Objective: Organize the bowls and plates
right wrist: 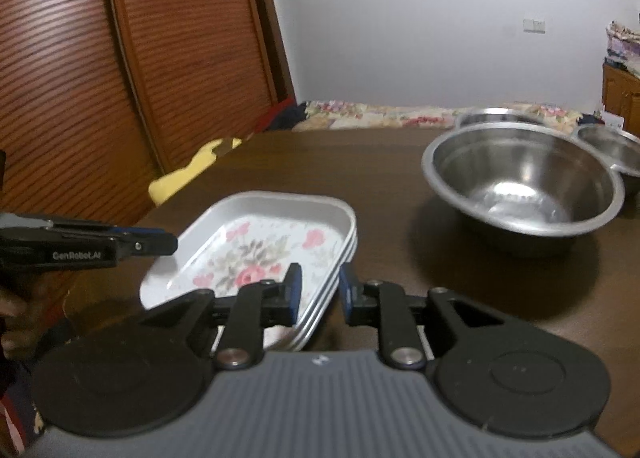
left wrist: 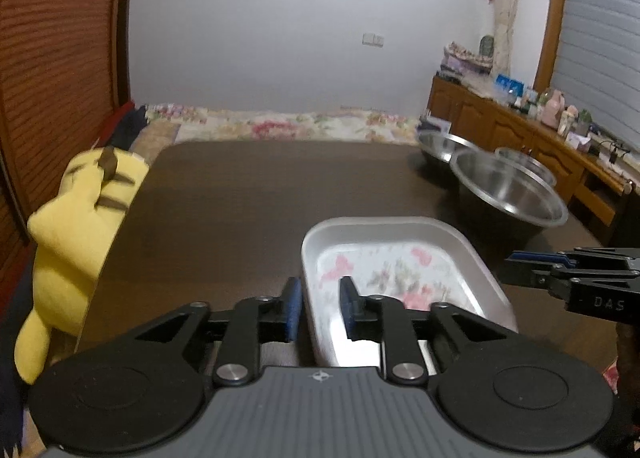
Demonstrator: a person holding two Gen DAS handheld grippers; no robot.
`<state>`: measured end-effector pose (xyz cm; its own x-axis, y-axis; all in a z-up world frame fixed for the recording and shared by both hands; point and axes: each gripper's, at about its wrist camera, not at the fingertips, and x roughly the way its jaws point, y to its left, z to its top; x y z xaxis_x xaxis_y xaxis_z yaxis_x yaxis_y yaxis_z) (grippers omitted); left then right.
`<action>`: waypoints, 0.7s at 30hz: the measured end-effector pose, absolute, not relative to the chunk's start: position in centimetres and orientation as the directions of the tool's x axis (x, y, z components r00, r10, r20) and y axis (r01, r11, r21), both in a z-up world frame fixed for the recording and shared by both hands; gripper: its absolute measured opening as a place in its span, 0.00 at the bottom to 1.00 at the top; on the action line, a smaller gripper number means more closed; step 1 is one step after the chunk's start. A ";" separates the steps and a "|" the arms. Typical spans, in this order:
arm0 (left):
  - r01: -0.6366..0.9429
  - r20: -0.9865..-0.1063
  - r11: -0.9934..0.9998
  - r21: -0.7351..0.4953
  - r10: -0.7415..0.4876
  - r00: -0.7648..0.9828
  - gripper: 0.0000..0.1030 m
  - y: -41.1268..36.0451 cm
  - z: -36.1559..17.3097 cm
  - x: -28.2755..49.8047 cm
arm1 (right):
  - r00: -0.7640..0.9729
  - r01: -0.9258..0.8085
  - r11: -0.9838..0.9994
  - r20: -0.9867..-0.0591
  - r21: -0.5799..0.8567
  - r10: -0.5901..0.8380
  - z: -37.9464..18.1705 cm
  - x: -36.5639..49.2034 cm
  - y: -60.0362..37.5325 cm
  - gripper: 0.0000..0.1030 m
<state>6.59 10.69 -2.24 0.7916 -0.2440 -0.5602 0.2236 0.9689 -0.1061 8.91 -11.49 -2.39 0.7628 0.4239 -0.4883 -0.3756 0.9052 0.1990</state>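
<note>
My left gripper point(left wrist: 320, 306) blocks the near corner of the stack of white rectangular metal trays with a pink flower print point(left wrist: 400, 234), and my right gripper point(right wrist: 320, 290) covers the corner opposite. Both views are soft with blur. Only the right wrist view shows three layered rims; how many trays lie below those I cannot tell.

My left gripper straddles the stack's left rim, one blue pad outside and one inside. The jaws are slightly parted, with a little slack beside the rim, so they are not pinching it.

My right gripper straddles the right rim the same way, with a narrow gap. Whether its pads press on the rims is too blurred to say.

The stack rests on the dark brown wooden table point(left wrist: 260, 197), at its near side, between my two grippers.

From the right gripper, a large round stainless steel bowl point(right wrist: 520, 177) stands at 1 o'clock, well apart from the trays. A smaller steel bowl point(right wrist: 612, 149) at 2 o'clock is cut by the frame edge. A third steel bowl point(right wrist: 496, 115) is mostly hidden behind the large one.

From the left gripper, a yellow plush toy point(left wrist: 80, 217) sits off the table's edge at 9 o'clock. A flower-patterned bed cover point(left wrist: 300, 123) lies past the table at 12 o'clock.
</note>
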 end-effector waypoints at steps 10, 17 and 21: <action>0.301 -0.512 0.949 -0.098 -0.307 0.802 0.30 6.2 0.2 9.6 | 0.854 -0.296 0.943 -0.398 0.156 0.334 0.9 8.5 -16.7 0.21; 0.372 -0.514 0.924 -0.088 -0.362 0.778 0.35 1.6 0.2 11.3 | 0.883 -0.231 0.963 -0.386 0.139 0.268 0.9 9.4 -20.3 0.24; 0.409 -0.524 0.909 -0.077 -0.385 0.760 0.35 -0.9 -0.1 12.4 | 0.890 -0.202 0.969 -0.386 0.141 0.242 0.4 10.4 -21.6 0.43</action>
<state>12.44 -0.87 -0.06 0.7596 -0.3855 -0.5238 0.4086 0.9095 -0.0768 10.44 -21.62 0.45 0.8902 0.2415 -0.3862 -0.2018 0.9692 0.1410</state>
